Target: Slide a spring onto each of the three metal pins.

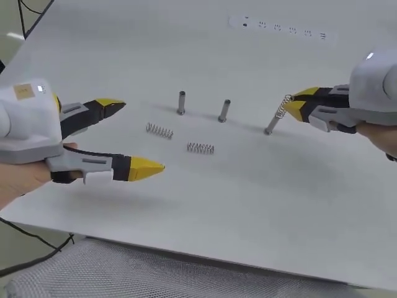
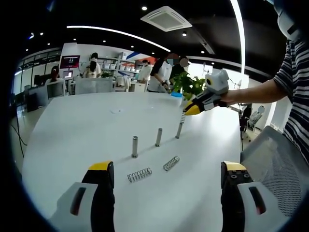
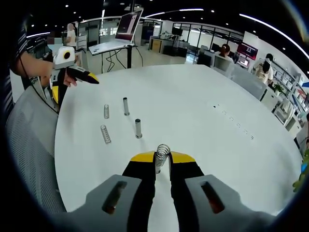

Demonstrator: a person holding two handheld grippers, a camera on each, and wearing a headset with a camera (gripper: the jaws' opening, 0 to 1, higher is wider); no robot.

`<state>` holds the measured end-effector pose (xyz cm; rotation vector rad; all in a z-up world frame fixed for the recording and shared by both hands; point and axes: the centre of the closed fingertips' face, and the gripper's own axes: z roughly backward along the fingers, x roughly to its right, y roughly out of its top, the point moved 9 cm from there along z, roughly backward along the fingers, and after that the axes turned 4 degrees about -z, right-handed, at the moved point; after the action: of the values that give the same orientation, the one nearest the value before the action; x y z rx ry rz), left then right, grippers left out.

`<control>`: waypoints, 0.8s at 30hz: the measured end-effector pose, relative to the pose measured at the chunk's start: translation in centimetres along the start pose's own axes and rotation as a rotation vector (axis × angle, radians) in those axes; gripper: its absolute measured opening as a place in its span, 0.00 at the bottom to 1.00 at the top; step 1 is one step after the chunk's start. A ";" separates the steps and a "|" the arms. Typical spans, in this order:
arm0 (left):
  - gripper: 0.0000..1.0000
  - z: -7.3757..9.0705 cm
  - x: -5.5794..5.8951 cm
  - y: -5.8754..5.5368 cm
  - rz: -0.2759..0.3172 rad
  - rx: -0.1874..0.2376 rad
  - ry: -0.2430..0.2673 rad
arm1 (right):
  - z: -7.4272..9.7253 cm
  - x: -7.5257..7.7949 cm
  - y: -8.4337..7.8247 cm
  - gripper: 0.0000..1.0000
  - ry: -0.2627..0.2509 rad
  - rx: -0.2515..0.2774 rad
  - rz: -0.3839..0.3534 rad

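right tool (image 1: 296, 102) clamped on small coiled steel spring (image 1: 284, 107), at top of leaning grey metal pin (image 1: 271, 126). keep coil in line with that pin, ease down. left tool (image 1: 140, 135) wide open, well left of pin.

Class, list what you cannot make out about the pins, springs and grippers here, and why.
The third pin: in the right gripper view, the right gripper and its held spring mostly cover it.
How far that spring sits down the pin: too small in the head view.
The left gripper: its body is cut off by the head view's left edge.
The power strip markings: too small and blurred, head view.
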<state>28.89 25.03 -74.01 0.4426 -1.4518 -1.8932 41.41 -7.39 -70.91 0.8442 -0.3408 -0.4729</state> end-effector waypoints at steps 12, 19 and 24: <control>0.90 0.0 0.1 0.0 0.003 -0.003 -0.005 | -0.4 0.0 -0.4 0.12 0.004 -0.008 -0.009; 0.90 0.2 0.1 0.0 0.004 -0.006 0.000 | -0.9 0.0 -0.9 0.12 0.006 -0.021 -0.015; 0.90 0.2 0.2 0.0 0.004 -0.004 -0.002 | -1.3 0.0 -1.5 0.12 0.008 -0.031 -0.030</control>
<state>28.63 24.99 -73.93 0.4360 -1.4489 -1.8936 41.66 -7.44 -72.87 0.8218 -0.3127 -0.5018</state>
